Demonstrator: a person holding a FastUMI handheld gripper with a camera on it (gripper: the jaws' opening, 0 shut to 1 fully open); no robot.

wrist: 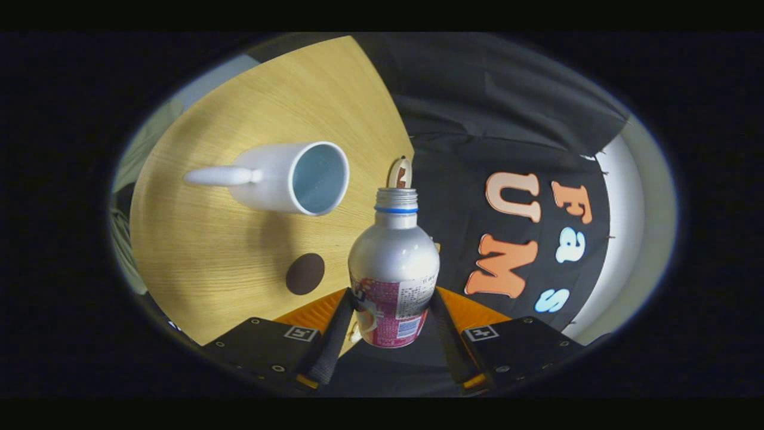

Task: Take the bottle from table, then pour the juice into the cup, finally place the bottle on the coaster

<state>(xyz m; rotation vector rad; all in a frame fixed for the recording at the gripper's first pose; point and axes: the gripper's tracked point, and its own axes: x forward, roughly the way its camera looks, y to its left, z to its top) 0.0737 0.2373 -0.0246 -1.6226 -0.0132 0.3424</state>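
Smooth metal bottle (393, 263) in gripper (391, 310) grasp

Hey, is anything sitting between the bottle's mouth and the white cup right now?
Nothing visible. The tool is shut on the bottle, whose uncapped mouth sits just beside the cup rim, with only bare table between. The dark coaster lies nearer the fingers, off that line.

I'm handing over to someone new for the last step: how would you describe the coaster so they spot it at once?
Start at the round wooden table. The white cup stands on it; nearer the hand-held gripper, which is shut on the silver bottle, lies the coaster. It is a small flat dark brown disc beside the bottle, the only dark, flat thing on the pale wood.
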